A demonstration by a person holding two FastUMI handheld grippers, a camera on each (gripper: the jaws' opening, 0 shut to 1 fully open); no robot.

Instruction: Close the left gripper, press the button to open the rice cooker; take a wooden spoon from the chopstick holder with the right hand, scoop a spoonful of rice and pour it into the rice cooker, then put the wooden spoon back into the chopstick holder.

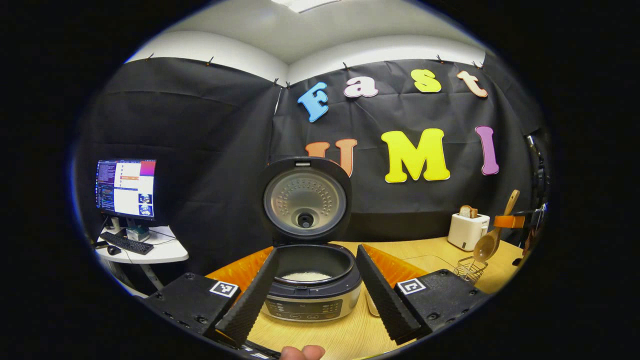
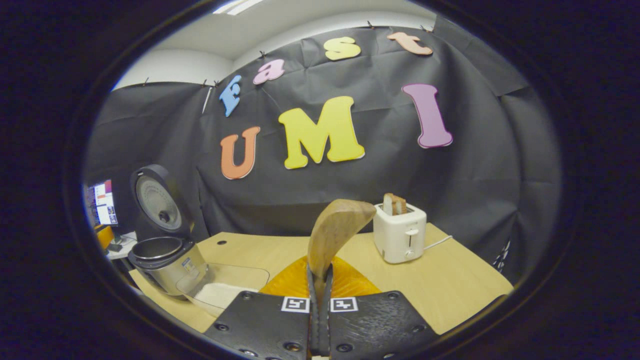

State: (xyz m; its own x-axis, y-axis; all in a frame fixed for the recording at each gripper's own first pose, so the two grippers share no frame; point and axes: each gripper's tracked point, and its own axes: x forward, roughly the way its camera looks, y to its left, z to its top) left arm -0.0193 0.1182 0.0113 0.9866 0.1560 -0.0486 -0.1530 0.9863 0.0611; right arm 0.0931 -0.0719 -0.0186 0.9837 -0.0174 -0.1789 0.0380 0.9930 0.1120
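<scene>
The rice cooker [image 1: 310, 295] stands right in front of my left gripper [image 1: 317, 300], its lid [image 1: 305, 200] raised upright and white rice lying in the pot [image 1: 306, 276]. The left gripper is open, its fingers flanking the cooker's front without touching it. Far right, my right gripper [image 1: 509, 221] holds the wooden spoon [image 1: 487, 245] bowl-down just above the wire chopstick holder [image 1: 470, 269]. In the right gripper view, the right gripper [image 2: 320, 282] is shut on the wooden spoon [image 2: 335, 232], which rises between its fingers. The open rice cooker [image 2: 167, 262] sits far left.
A clear container of rice [image 2: 225, 290] lies beside the cooker on the wooden table [image 2: 450, 285]. A white toaster [image 2: 400, 235] with bread stands at the back right. A monitor and keyboard sit on a side desk [image 1: 150, 250] at left. A fingertip [image 1: 302, 352] shows at the bottom edge.
</scene>
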